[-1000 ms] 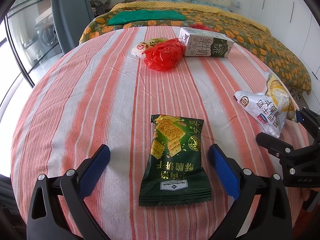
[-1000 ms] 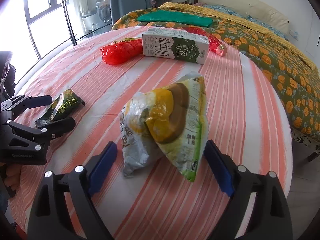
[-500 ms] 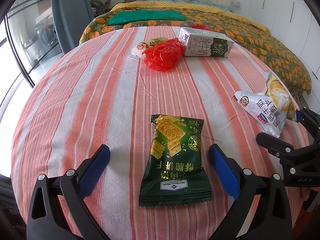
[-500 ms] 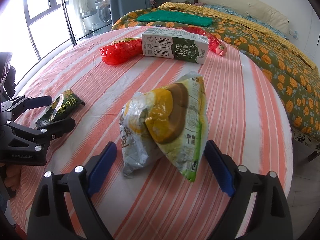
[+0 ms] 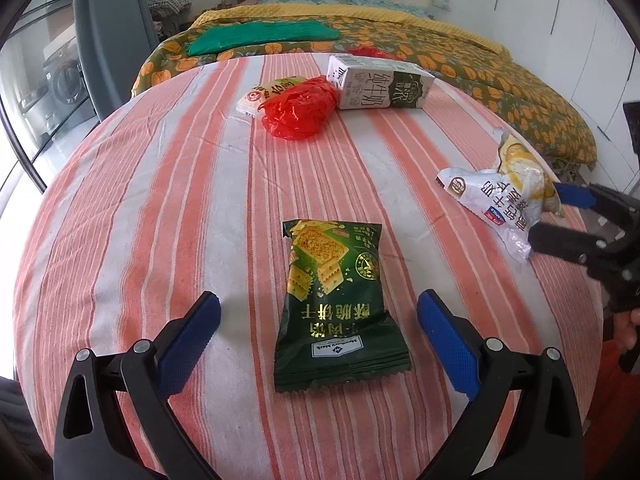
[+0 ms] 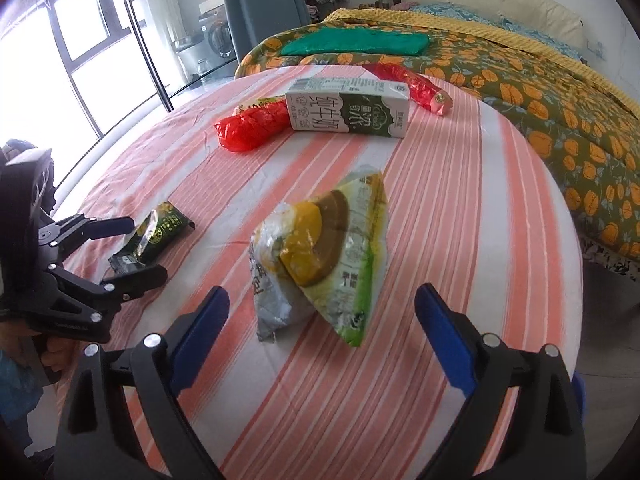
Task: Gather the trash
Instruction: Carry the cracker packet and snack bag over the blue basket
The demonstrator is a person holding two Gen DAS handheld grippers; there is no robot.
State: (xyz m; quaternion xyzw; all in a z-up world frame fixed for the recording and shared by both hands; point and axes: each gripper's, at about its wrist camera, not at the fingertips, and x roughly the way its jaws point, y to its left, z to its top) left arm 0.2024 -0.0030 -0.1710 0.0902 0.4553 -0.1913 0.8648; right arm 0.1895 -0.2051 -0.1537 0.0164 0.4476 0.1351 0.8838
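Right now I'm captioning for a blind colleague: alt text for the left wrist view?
The open left tool straddles a green cracker packet on a striped tablecloth. Beyond lie a red bag and milk carton; the right tool brackets a crumpled wrapper.

striped table [image 5: 160, 208] | green cracker packet [image 5: 336, 304] | crumpled bag [image 6: 320, 256] | milk carton [image 5: 380, 88] | red bag [image 5: 300, 108]

We saw bright daylight, both views. Window [image 6: 60, 40] blown out at left, washed near edge. Soft short shadows under wrappers. Glare on red plastic bag [image 5: 298, 108]. Strong fisheye bending, dark vignette corners. Focus mostly sharp, slight softness at rim.
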